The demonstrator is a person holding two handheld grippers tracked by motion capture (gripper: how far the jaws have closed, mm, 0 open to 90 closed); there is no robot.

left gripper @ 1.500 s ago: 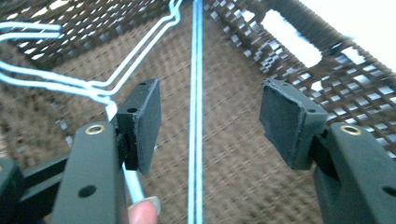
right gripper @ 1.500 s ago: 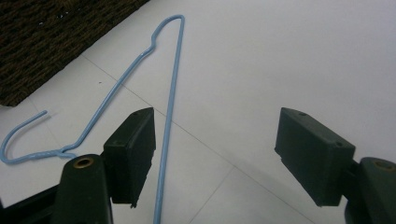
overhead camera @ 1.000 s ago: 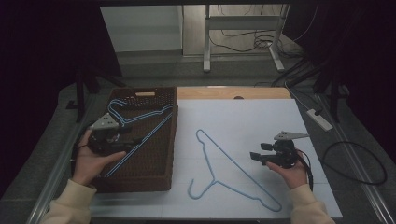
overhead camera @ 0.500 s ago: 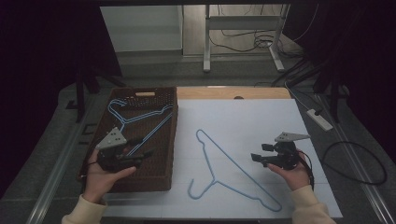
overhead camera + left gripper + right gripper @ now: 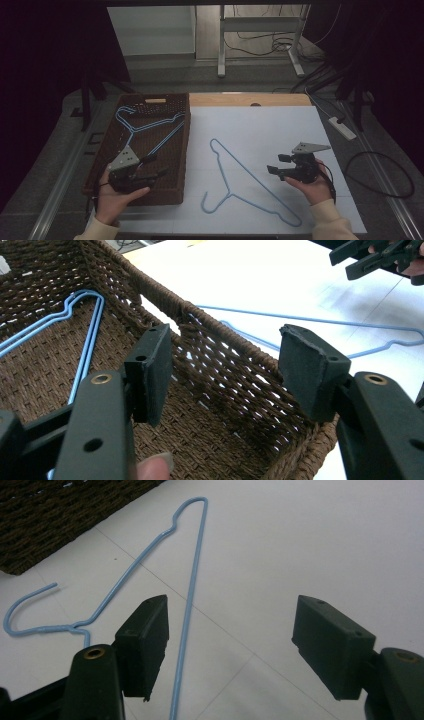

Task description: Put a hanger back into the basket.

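Note:
A blue wire hanger lies flat on the white table sheet, hook toward the person. Two or more blue hangers rest in the brown wicker basket at the left. My left gripper hovers open over the basket's near end, and its own view shows empty jaws above the basket wall and the hangers. My right gripper is open beside the table hanger, its jaws having just closed slightly. In its view the hanger wire runs beyond the left jaw, ungripped.
A white power strip and looping black cables lie off the table's right edge. A bare wooden strip borders the sheet at the back. The basket's corner sits left of the table hanger.
My left hand has drawn back from the basket's middle toward its near end and sunk a little. The right hand has stayed in place.

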